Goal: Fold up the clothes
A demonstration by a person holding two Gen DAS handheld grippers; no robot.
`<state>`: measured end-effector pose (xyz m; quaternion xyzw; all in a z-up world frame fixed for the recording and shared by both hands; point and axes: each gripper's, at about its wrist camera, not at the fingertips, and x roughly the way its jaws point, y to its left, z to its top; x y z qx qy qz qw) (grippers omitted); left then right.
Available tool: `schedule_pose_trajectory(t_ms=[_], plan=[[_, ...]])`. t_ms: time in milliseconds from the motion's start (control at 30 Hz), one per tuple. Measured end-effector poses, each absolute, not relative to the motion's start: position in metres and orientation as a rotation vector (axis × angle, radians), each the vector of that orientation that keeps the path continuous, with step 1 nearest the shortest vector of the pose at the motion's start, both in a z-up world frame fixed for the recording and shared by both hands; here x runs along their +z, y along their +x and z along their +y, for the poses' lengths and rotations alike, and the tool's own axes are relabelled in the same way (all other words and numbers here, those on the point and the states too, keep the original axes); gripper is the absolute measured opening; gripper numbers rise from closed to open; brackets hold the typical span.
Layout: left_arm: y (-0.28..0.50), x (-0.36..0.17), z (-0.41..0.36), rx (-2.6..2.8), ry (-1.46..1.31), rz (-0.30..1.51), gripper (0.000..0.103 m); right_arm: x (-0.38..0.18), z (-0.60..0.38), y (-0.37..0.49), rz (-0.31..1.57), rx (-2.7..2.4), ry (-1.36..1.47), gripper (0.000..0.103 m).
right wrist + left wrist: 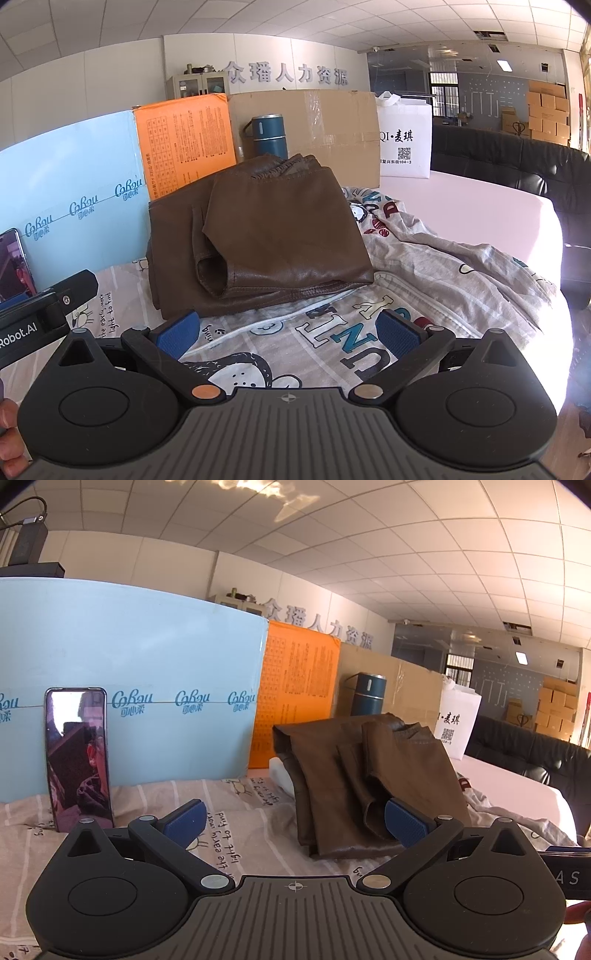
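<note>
A folded brown leather garment (266,236) lies on the table; it also shows in the left wrist view (369,775), right of centre. A grey printed garment (424,266) with cartoon figures and letters lies spread beside and under it; its edge shows in the left wrist view (491,808). My left gripper (295,823) is open and empty, just in front of the brown garment. My right gripper (288,332) is open and empty, hovering over the grey garment's zipper area. The left gripper's body (44,310) shows at the left of the right wrist view.
A phone (79,760) leans upright against a light blue panel (147,657). Behind stand an orange board (184,140), a cardboard sheet (314,122), a blue thermos (269,134) and a white bag (404,144). A black sofa (517,162) lies beyond the pink table edge (498,206).
</note>
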<state>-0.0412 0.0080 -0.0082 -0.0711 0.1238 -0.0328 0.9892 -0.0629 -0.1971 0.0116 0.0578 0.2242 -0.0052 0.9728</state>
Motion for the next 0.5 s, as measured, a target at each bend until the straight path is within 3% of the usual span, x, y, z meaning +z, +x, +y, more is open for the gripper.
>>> schedule_pose_trajectory(t_ms=[500], plan=[[-0.0414, -0.0094, 0.0055, -0.072, -0.130, 0.248, 0.103, 0.0121, -0.1939, -0.0558, 0.485, -0.036, 0.069, 0.103]])
